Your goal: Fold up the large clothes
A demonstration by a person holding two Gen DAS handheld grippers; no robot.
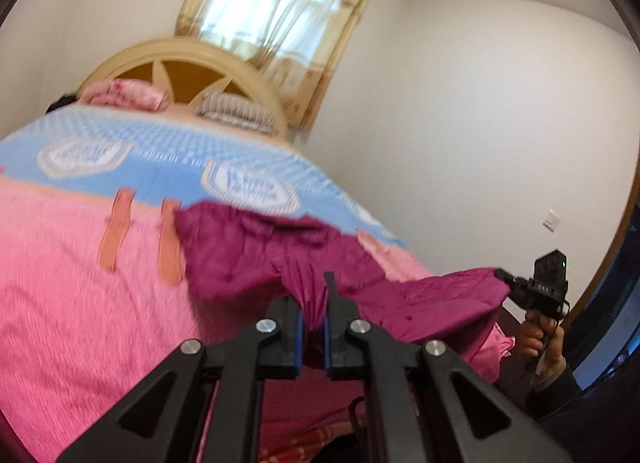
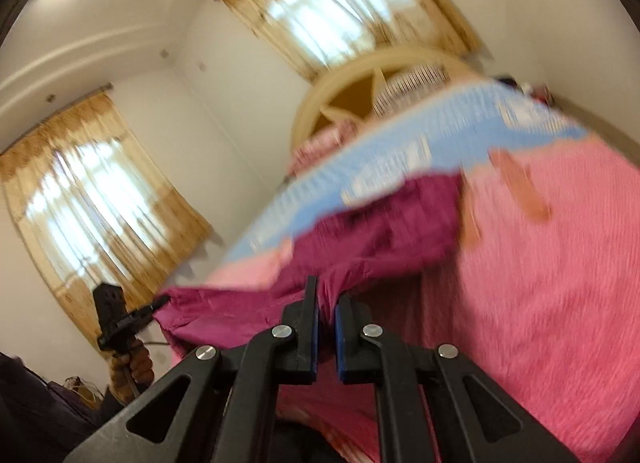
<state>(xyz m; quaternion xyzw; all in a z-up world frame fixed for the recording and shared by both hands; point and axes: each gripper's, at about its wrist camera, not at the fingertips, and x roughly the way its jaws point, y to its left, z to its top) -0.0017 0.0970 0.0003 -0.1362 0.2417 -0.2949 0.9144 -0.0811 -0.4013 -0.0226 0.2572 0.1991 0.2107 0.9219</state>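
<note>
Left wrist view: my left gripper has its jaws clamped on the crumpled magenta fabric garment; right gripper likewise. Near edge lifted off the pink-and-blue bed, far part resting there. No fold laid yet.

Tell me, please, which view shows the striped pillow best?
The left wrist view: the striped pillow lies in full view against the headboard, only slightly blurred. The right wrist view shows just a smeared strip of it behind the raised blue bedcover.
</note>
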